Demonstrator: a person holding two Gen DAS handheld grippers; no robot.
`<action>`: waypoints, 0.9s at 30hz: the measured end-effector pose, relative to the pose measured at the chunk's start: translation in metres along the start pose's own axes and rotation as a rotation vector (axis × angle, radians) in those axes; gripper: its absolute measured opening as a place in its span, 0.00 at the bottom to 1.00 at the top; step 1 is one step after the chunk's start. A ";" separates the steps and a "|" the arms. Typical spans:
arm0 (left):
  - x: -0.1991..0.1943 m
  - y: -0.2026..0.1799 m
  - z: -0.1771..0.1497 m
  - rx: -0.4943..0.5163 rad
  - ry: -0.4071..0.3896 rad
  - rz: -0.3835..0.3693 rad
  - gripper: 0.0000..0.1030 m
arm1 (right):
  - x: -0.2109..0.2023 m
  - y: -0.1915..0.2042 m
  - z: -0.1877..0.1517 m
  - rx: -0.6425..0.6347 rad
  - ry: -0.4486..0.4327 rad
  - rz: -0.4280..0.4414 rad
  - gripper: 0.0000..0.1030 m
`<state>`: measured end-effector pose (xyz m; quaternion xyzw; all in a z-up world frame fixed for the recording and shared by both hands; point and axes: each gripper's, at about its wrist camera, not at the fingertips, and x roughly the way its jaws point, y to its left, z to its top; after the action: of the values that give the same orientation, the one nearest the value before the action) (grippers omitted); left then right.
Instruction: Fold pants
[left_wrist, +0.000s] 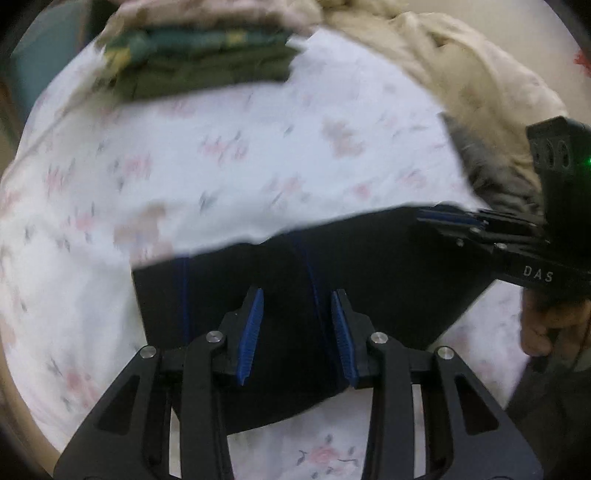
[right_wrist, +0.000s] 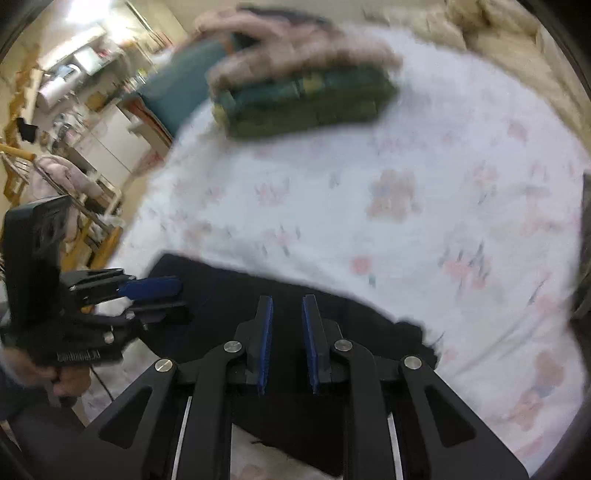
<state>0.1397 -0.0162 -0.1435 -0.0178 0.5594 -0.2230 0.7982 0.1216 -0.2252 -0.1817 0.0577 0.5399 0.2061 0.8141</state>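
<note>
Black pants (left_wrist: 369, 280) with thin blue stripes lie folded in a compact block on a white floral sheet (left_wrist: 221, 155). They also show in the right wrist view (right_wrist: 229, 295). My left gripper (left_wrist: 297, 295) is open above the block, nothing between its blue pads. My right gripper (right_wrist: 288, 301) hovers over the pants with its pads a small gap apart and nothing between them. Each gripper shows in the other's view: the right one (left_wrist: 450, 218) at the pants' right edge, the left one (right_wrist: 162, 295) at their left edge. Both frames are motion-blurred.
A stack of folded green and pink clothes (left_wrist: 199, 62) sits at the far side of the bed, also in the right wrist view (right_wrist: 303, 99). A beige blanket (left_wrist: 461, 66) is bunched at the far right. Room furniture (right_wrist: 66, 110) lies beyond the bed's left edge.
</note>
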 end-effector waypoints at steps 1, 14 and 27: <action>0.003 0.004 -0.005 -0.012 0.002 -0.006 0.34 | 0.006 -0.006 -0.005 0.020 0.030 0.016 0.15; -0.010 0.036 -0.030 0.009 0.051 0.089 0.35 | -0.025 -0.032 -0.050 0.145 0.078 0.041 0.08; -0.072 0.066 -0.031 -0.260 -0.096 0.143 0.77 | -0.074 -0.046 -0.055 0.249 -0.044 0.005 0.69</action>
<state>0.1137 0.0772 -0.1094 -0.0919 0.5446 -0.0900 0.8288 0.0600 -0.3031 -0.1555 0.1641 0.5432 0.1381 0.8118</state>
